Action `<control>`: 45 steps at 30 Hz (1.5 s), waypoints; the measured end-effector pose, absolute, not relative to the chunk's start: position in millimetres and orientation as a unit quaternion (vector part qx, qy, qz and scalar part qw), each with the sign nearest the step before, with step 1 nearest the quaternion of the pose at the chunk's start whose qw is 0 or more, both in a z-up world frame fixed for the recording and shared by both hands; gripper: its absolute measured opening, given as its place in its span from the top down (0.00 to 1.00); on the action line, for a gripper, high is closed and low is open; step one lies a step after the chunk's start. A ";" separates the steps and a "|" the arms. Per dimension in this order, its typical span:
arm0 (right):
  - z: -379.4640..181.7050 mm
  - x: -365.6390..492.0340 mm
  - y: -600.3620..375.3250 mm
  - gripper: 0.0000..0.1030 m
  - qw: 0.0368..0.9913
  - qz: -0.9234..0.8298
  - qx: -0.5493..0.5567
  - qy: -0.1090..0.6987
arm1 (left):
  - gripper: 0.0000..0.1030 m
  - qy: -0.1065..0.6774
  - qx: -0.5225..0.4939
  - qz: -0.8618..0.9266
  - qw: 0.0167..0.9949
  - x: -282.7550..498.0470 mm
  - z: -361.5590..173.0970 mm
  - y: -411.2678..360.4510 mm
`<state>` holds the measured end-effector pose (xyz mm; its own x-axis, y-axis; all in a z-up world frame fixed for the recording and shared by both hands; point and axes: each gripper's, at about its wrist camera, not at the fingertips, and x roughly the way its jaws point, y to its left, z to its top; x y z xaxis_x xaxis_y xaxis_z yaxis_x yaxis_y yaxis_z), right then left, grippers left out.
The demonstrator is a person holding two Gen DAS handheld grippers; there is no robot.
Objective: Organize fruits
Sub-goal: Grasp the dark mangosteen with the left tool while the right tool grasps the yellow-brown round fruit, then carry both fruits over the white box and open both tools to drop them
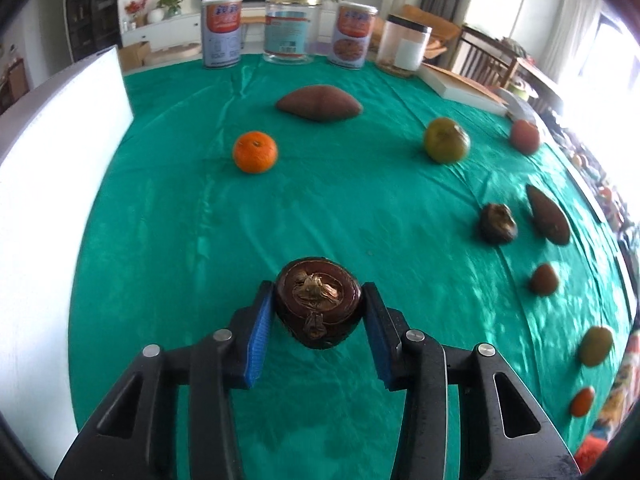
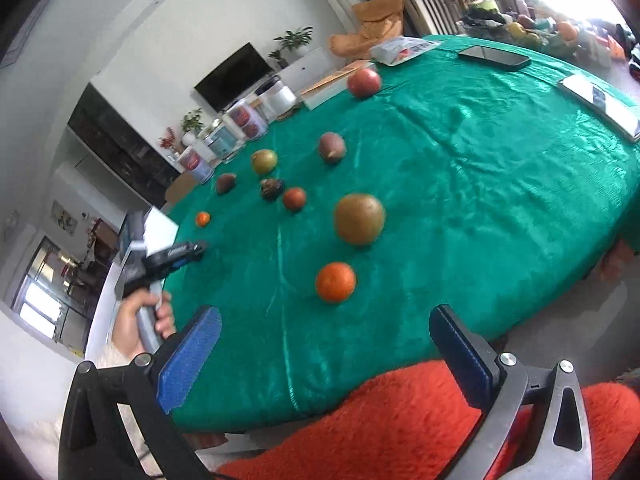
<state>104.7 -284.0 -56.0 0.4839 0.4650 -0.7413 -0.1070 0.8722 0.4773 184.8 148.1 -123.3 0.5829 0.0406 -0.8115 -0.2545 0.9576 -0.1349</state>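
My left gripper point(image 1: 319, 302) is shut on a dark brown mangosteen point(image 1: 319, 306) and holds it above the green tablecloth point(image 1: 192, 248). On the cloth lie a mandarin point(image 1: 255, 151), a sweet potato point(image 1: 319, 103), a green-yellow fruit point(image 1: 446, 140), a red apple point(image 1: 525, 136), a second dark mangosteen point(image 1: 498, 224) and a brown avocado-like fruit point(image 1: 547, 214). My right gripper point(image 2: 326, 322) is open and empty at the table's near edge, in front of an orange point(image 2: 335, 282) and a brown-green pear point(image 2: 359, 219). The left gripper point(image 2: 176, 258) shows in the right wrist view, held by a hand.
Tins and jars point(image 1: 293, 28) stand along the far edge. A white board point(image 1: 60, 160) stands at the left. A flat box point(image 1: 460, 84) lies at the far right. Phones point(image 2: 495, 57) lie on the cloth's right side. A red fuzzy fabric point(image 2: 380, 420) lies below the near edge.
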 end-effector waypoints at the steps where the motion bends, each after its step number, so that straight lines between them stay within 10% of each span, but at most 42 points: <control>1: -56.2 122.9 -285.7 0.00 0.827 0.163 0.184 0.507 | 0.57 0.450 -0.114 0.076 0.883 180.3 -121.5 141.1; 12: -107.4 228.9 -226.2 0.18 0.772 0.143 0.164 0.597 | 0.57 0.437 -0.089 -0.013 0.895 125.1 -77.5 85.7; 17: -118.9 239.1 -224.9 0.54 0.775 0.115 0.166 0.599 | 0.57 0.429 -0.086 -0.027 0.899 98.3 -62.5 83.1; 32: -8.5 167.5 -76.6 0.53 0.757 0.362 0.144 0.525 | 0.57 0.345 -0.169 0.038 0.923 -33.4 44.2 195.9; 45: -33.1 30.4 177.4 0.53 0.653 0.545 -0.049 0.524 | 0.57 0.420 -0.186 0.269 0.847 -97.0 -35.1 325.4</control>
<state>30.4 177.4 -33.1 -0.1427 0.6602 -0.7374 -0.7625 0.4016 0.5072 -97.0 325.4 -35.1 0.5026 0.2994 -0.8110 -0.6119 0.7859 -0.0891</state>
